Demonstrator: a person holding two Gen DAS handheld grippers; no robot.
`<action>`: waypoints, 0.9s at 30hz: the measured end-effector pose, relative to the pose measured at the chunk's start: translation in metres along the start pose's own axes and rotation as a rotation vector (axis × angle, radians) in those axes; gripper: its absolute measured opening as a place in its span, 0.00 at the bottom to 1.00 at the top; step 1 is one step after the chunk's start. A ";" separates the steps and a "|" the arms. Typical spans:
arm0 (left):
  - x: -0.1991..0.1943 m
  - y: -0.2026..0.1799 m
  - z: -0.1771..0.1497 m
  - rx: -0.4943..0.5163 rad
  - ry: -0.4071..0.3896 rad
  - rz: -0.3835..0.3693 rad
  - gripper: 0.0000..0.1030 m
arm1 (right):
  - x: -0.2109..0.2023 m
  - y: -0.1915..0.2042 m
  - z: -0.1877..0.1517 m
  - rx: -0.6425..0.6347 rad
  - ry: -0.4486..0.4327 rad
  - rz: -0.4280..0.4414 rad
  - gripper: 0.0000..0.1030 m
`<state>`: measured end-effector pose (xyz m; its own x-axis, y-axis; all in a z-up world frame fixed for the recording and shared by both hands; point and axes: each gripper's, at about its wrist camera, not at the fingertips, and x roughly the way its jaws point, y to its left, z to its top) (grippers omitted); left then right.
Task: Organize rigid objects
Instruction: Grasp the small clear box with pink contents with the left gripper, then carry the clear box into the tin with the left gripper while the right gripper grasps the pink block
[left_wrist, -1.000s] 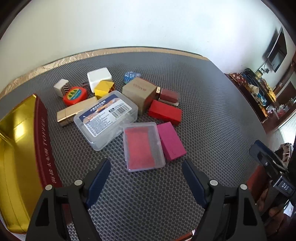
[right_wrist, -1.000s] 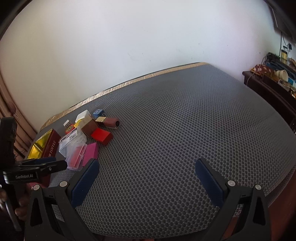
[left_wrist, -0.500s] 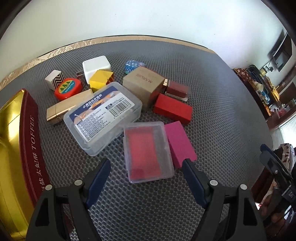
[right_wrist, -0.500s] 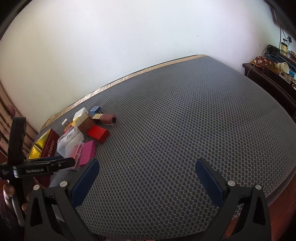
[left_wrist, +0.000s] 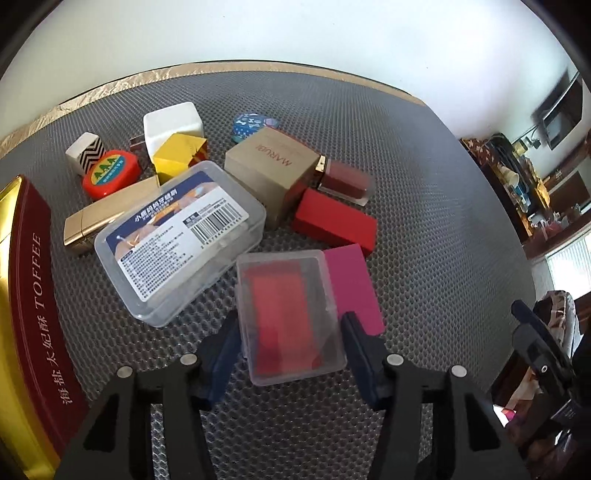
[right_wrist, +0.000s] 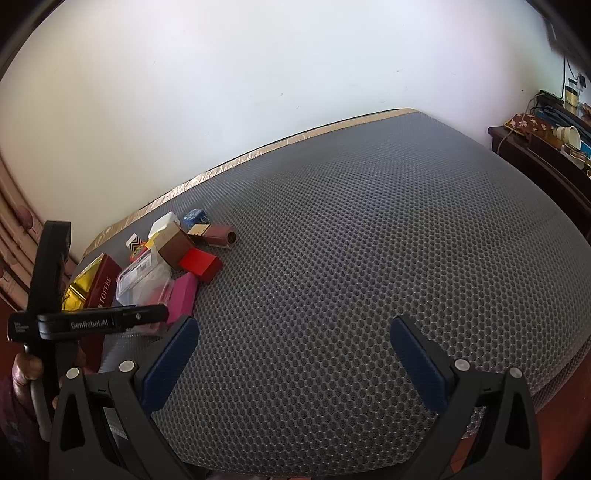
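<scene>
In the left wrist view a small clear plastic case with red contents (left_wrist: 290, 317) lies on the grey mat. My left gripper (left_wrist: 290, 350) has its fingers on either side of the case's near end, touching or nearly touching it. A magenta block (left_wrist: 352, 284) lies against the case's right side. A larger clear labelled box (left_wrist: 181, 236), a red block (left_wrist: 334, 221), a tan box (left_wrist: 271, 173) and other small items lie behind. My right gripper (right_wrist: 295, 365) is open and empty over bare mat, right of the pile (right_wrist: 173, 266).
A red and gold toffee tin (left_wrist: 33, 295) stands open at the left, also in the right wrist view (right_wrist: 98, 280). A gold bar (left_wrist: 107, 214), a red round tin (left_wrist: 110, 171), a white cube (left_wrist: 173, 123) and a lipstick (left_wrist: 345, 179) lie behind. A dark sideboard (right_wrist: 535, 151) stands right.
My left gripper has moved forward and narrowed until its fingers flank the small clear case. The right gripper has shifted slightly and stays open.
</scene>
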<state>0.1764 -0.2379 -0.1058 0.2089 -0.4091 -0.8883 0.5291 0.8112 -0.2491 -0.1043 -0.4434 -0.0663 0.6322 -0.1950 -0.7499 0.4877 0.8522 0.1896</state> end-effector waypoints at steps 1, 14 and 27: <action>-0.001 0.000 -0.001 0.006 -0.013 0.006 0.53 | 0.001 0.001 -0.001 -0.001 0.005 0.002 1.00; -0.054 -0.002 -0.061 -0.079 -0.100 -0.022 0.52 | 0.014 0.028 -0.008 -0.100 0.055 0.042 1.00; -0.143 0.005 -0.085 -0.161 -0.215 -0.017 0.52 | 0.055 0.108 0.005 -0.262 0.138 0.139 1.00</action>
<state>0.0795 -0.1400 -0.0126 0.3802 -0.4886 -0.7853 0.3999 0.8524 -0.3368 -0.0145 -0.3647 -0.0837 0.5852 -0.0159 -0.8107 0.2202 0.9654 0.1399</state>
